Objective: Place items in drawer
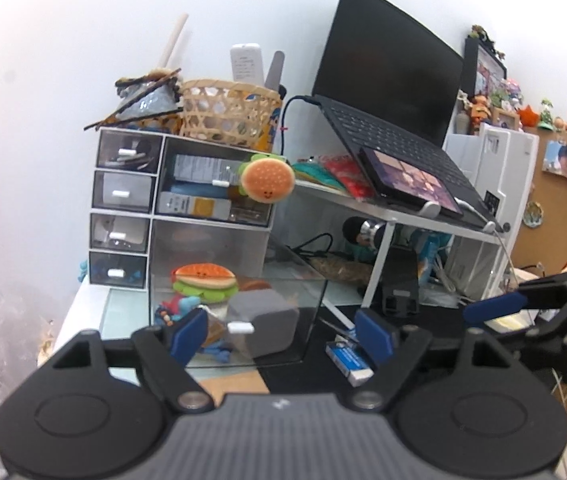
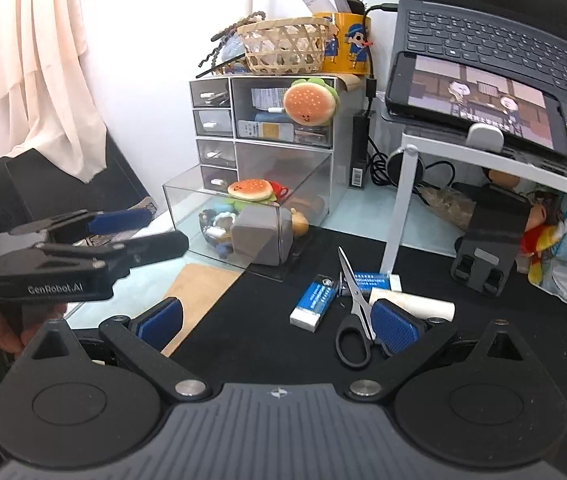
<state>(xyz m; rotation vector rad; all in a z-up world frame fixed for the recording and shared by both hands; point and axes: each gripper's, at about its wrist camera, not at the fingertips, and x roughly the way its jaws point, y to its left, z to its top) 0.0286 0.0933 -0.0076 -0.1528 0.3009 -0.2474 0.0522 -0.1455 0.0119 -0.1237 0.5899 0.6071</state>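
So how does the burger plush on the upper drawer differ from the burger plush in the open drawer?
The upper burger plush hangs upright on the closed drawer front, face outward; the lower burger plush lies tilted on other toys inside the open clear drawer. The upper one looks rounder, the lower one flatter. Both have orange buns, smiling faces and green trim.

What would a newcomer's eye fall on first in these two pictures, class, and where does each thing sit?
First, the burger plush hanging on the front of the organizer, with a second burger below in the pulled-out clear drawer. Next, the phone playing a cartoon, propped on the laptop at right. Then the scissors and eraser on the black mat, between the open right claw fingers.
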